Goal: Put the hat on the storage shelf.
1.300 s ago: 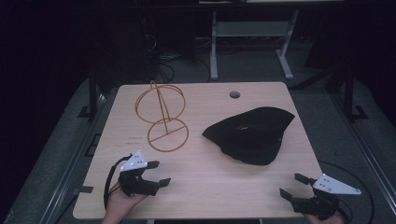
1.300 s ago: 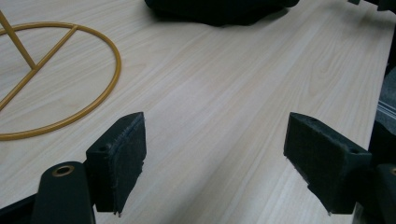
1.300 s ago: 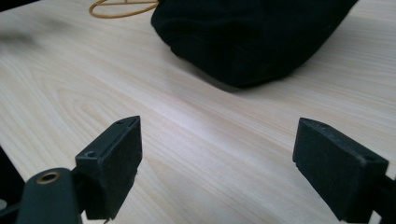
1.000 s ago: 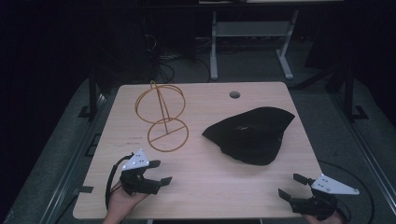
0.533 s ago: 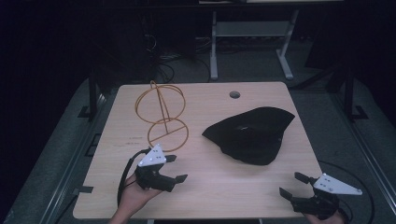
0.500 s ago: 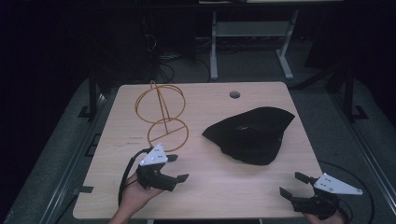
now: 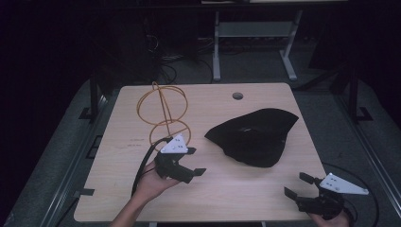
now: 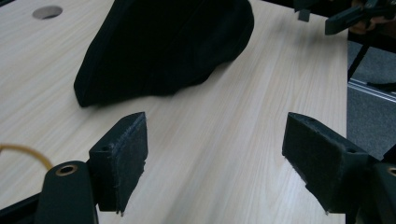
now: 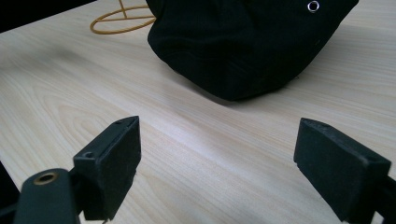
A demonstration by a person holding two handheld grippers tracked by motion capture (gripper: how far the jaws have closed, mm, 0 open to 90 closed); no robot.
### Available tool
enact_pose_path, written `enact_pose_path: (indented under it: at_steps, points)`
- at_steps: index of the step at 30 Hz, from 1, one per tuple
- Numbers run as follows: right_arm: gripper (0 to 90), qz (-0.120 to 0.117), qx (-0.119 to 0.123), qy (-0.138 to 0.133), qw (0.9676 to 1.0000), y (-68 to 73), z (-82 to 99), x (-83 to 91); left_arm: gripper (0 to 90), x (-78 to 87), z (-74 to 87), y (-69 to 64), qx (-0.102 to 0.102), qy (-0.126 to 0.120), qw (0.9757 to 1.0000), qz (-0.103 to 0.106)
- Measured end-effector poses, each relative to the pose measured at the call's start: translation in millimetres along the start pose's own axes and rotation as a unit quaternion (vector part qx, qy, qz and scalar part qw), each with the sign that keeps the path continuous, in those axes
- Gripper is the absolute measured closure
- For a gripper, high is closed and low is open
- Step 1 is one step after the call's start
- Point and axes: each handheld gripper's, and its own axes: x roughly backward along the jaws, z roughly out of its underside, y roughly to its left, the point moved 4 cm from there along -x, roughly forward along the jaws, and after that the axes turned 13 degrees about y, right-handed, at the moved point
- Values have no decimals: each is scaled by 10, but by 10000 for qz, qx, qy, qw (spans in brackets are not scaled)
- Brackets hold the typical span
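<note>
Two grippers work over one counter (image 7: 227,198), which carries one cap and one wire stand. Nearest, at 5 o'clock, the right gripper (image 7: 300,185) hangs at the counter's near edge, jaws spread wide, holding nothing. At 8 o'clock the left gripper (image 7: 194,163) hovers, jaws equally wide and empty. The black cap (image 7: 253,137) lies between them, toward 1 o'clock, apart from both. The orange wire stand (image 7: 163,118) rises at 11 o'clock; the left gripper hides part of its base ring.
</note>
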Motion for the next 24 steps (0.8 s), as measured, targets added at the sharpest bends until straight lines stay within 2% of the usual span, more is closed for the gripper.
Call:
enact_pose_path:
  at_steps: [3,7,12,16,20,24]
  points:
    - [144,-7,-17,-14,10000,2,-6,3,217,-14,-125,12,-82,-48,9999,62]
    - [145,-15,20,21,10000,6,-5,-19,216,-56,-291,34,-191,2,9998,112]
    - [145,8,38,22,10000,18,-11,-13,213,-127,-456,68,-192,-42,9995,248]
    - [145,-5,24,22,10000,13,-9,-12,213,-201,-535,111,-214,52,9995,238]
    - [146,0,19,-21,10000,10,-10,3,213,-253,-625,155,-208,26,9995,256]
    - [146,-19,17,-11,10000,8,-10,1,201,-316,-748,215,-175,-14,9997,150]
